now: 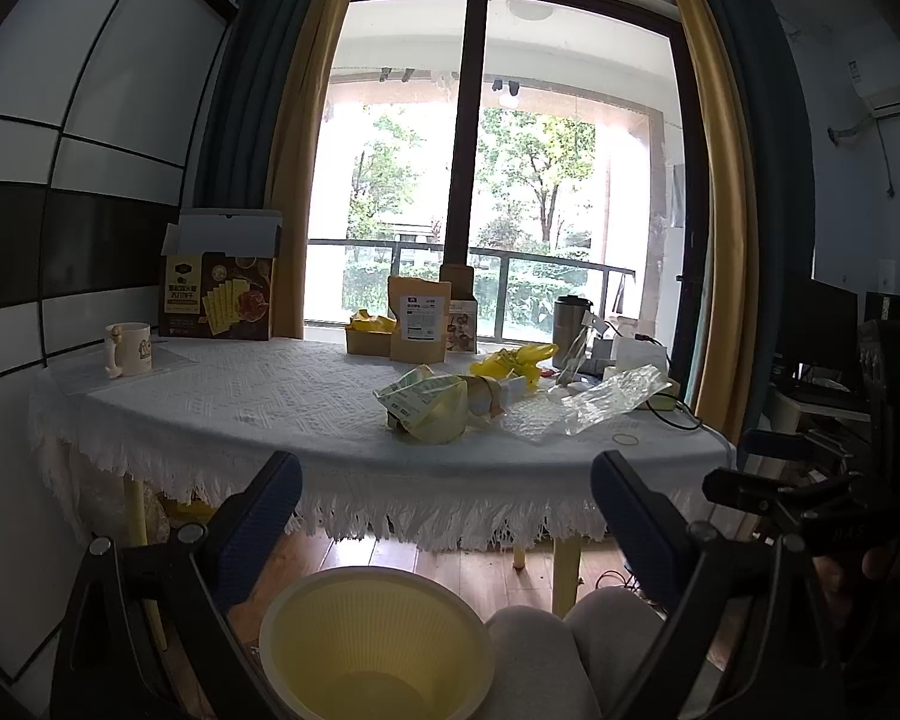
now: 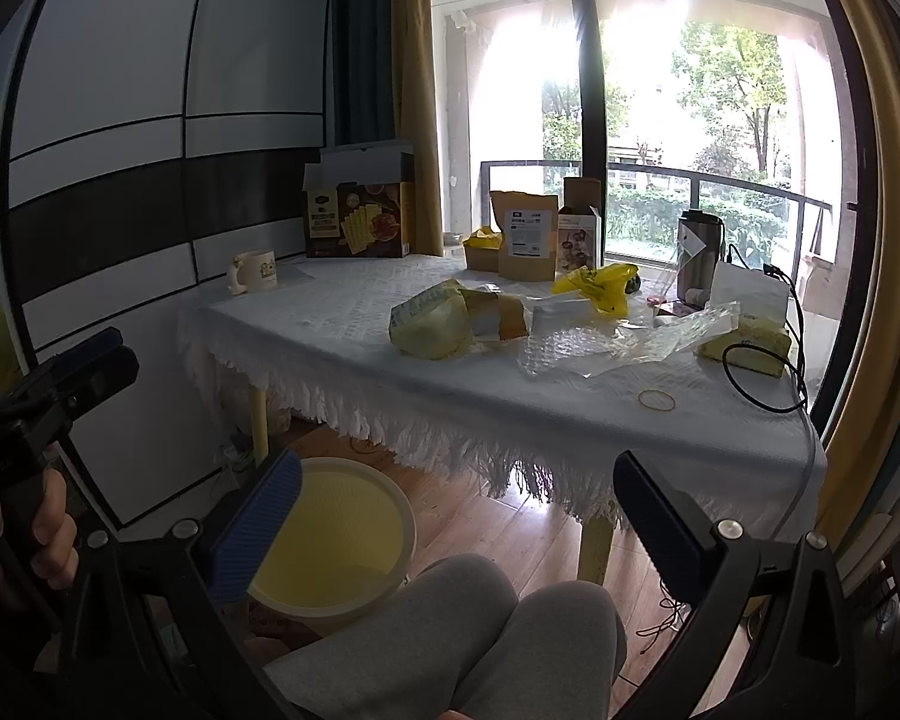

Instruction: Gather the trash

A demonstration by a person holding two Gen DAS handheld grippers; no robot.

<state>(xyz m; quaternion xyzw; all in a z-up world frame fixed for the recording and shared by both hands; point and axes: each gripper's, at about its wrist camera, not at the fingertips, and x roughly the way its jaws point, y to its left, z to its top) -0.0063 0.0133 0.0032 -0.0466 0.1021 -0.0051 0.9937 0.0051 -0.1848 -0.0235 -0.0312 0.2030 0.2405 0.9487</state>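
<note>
1. Both grippers are held back from the table (image 1: 210, 402), above the person's knees (image 2: 450, 618). The left gripper (image 1: 447, 480) has its 2 fingers spread wide with nothing between them, and the right gripper (image 2: 456, 498) is just as wide open and empty.
2. The trash lies on the right half of the table, toward the near edge: a crumpled yellow-green wrapper (image 2: 432, 321), a sheet of bubble wrap (image 2: 561, 351) just right of it, a clear plastic bag (image 2: 684, 330) further right, and a yellow plastic bag (image 2: 597, 285) behind them.
3. The yellow bin (image 2: 354, 540) stands on the floor in front of the table, on the left, beside the knees, and looks empty.
4. All 4 pieces are probably very light and soft. They should crush under the fingers rather than resist, so a pinch on a raised fold or bunched ridge ought to hold better than a flat edge.
5. The clear film looks slick and may slip; a thick gathered part seems safest.
6. The wrapper is bulkiest and nearest, with a tall crumpled top that offers an easy grip.
7. The rubber band (image 2: 657, 399) lies flat near the edge and would be hard to pinch.
</note>
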